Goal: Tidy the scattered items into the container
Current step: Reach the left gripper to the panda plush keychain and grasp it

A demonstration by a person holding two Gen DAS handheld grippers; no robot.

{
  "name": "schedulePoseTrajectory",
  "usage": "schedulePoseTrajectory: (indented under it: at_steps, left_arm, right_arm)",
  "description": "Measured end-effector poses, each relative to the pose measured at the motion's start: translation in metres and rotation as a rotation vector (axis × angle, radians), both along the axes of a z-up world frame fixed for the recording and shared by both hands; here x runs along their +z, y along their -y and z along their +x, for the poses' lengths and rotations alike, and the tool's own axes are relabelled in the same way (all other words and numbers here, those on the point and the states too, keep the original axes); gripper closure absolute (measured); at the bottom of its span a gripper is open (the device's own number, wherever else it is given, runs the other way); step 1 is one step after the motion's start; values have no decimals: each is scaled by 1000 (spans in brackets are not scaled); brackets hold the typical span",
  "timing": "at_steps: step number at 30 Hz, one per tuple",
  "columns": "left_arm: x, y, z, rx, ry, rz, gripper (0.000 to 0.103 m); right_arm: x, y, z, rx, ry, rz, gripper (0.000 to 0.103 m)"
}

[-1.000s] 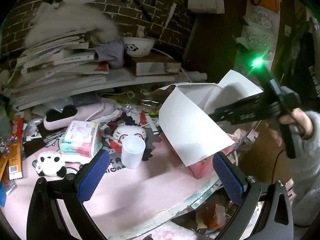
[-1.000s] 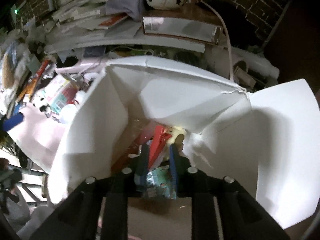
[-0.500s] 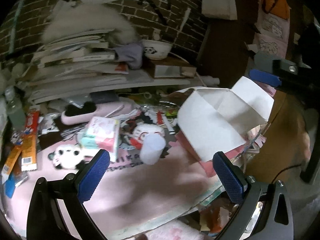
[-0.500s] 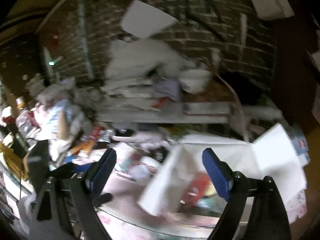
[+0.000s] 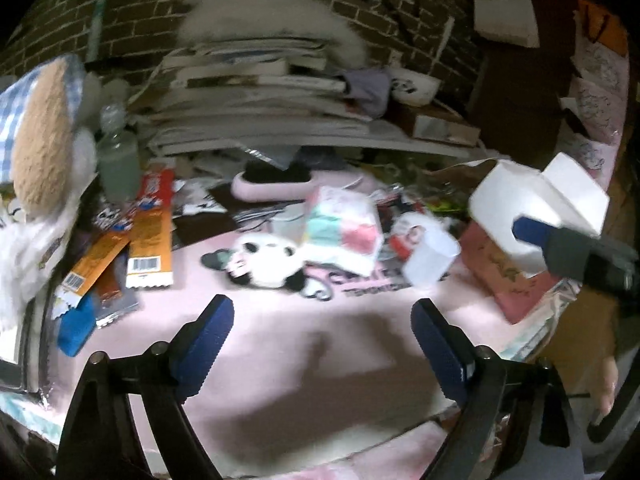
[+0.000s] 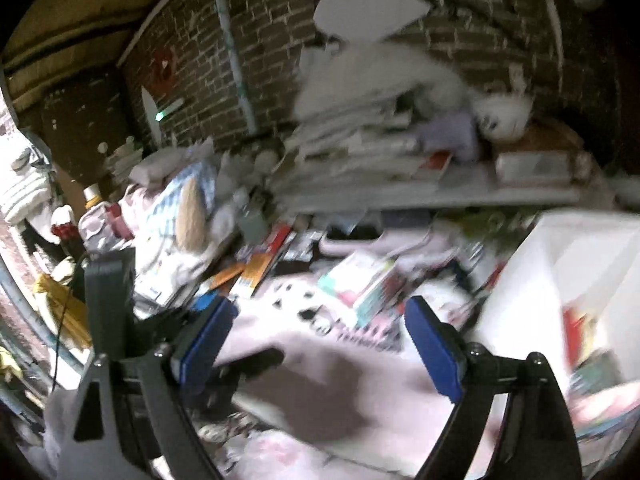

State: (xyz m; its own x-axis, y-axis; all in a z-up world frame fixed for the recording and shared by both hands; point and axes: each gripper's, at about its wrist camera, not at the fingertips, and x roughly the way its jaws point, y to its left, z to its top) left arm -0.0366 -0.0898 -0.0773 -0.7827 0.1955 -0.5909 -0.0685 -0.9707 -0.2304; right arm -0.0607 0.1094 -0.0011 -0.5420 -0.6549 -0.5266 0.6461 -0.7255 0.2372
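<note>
Clutter covers the back half of your pink surface (image 5: 304, 364); the front half is bare mat. Your left claw (image 5: 322, 334) hangs over that bare stretch with its blue pads wide apart; the jaws have just been closing a little, and nothing sits between them. Your right claw (image 6: 320, 342) also stands apart and empty, blue pads well separated, over the same mat. In the left wrist view one blue finger of that right claw pokes in from the right edge, in front of the container.

White box (image 5: 536, 208), the container, sits at the right end of the surface with its flaps up, on top of a pink flat thing (image 5: 504, 276). In the right wrist view the box fills the right side and red and coloured packets show inside it, blurred.

Still scattered on the surface: a panda plush (image 5: 266, 264) lying near the middle, a pastel tissue pack (image 5: 344, 232) just behind and right of it, touching it, and a translucent white cup (image 5: 430, 258) tipped on its side between the tissue pack and the box. Orange snack packets (image 5: 150, 240) lie at the left, with a blue pack (image 5: 76, 324) at the left edge. A pink tray (image 5: 288, 184) sits further back, under a shelf stacked with books and papers (image 5: 260, 92). A panda bowl (image 5: 414, 86) stands on that shelf at the right. Both views are motion-blurred, the right one heavily.
</note>
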Motion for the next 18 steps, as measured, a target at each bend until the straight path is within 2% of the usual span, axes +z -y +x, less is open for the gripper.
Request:
schedulePoseTrajectory:
  at_steps: [3,5,8,10,13,18]
  left_arm:
    - [-9,4,-5,0,-14,0,15]
    - [-12,5,-13,-1,-15,-2,15]
    - [-15,5,-26,6,-33,-55,15]
    - [-18,6,-37,2,-27,-61,15]
    - [-20,8,-51,2,-4,-72,15]
    - [-24,5,-68,5,26,-155,15]
  right_arm:
    - [-20,3,0,-2,28,5,17]
    - [-31,5,4,-25,16,17,17]
    - [-44,5,8,-41,11,44,17]
    - [-50,3,8,-35,36,50,17]
    - [-54,-1,6,-33,63,49,17]
    - [-54,-4,4,-34,67,46,17]
